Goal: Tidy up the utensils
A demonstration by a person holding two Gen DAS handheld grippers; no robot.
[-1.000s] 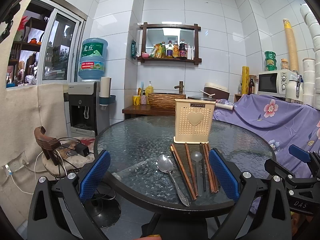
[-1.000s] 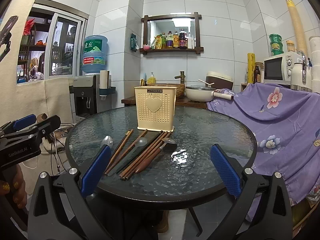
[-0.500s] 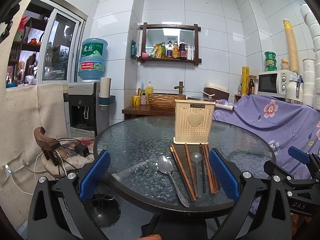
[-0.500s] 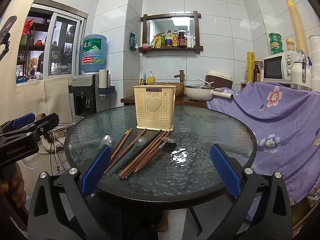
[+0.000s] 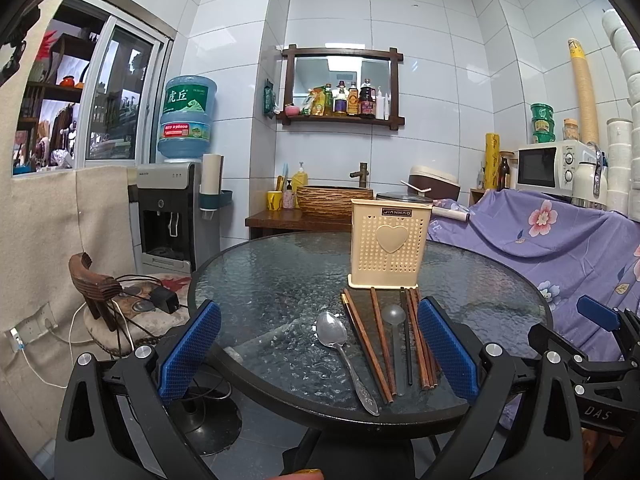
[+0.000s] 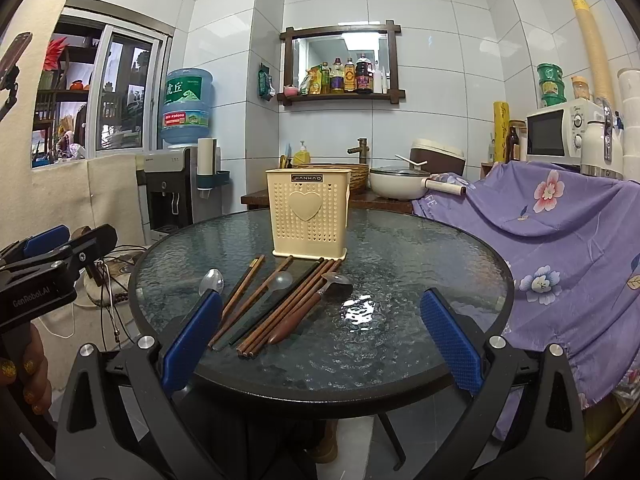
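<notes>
utensils (image 6: 280, 304) before cream holder (image 6: 309, 212)

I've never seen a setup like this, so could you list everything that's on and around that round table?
Table: one, round, dark textured glass, centre.
Holder: one, cream, perforated, heart on front, upright on the far half of the table.
Chopsticks: several, brown wood, flat in front of the holder.
Metal spoon: one, silver, leftmost of the row.
Clear spoon: one, translucent, among the chopsticks.
Ladle: one, dark bowl, wooden handle, rightmost of the row.
Water cooler: one, grey, blue bottle on top, left.
Microwave: one, white, right.
Cloth: one, purple, flowered, right.
Left gripper: blue pads, open, empty.
Right gripper: blue pads, open, empty.
</notes>
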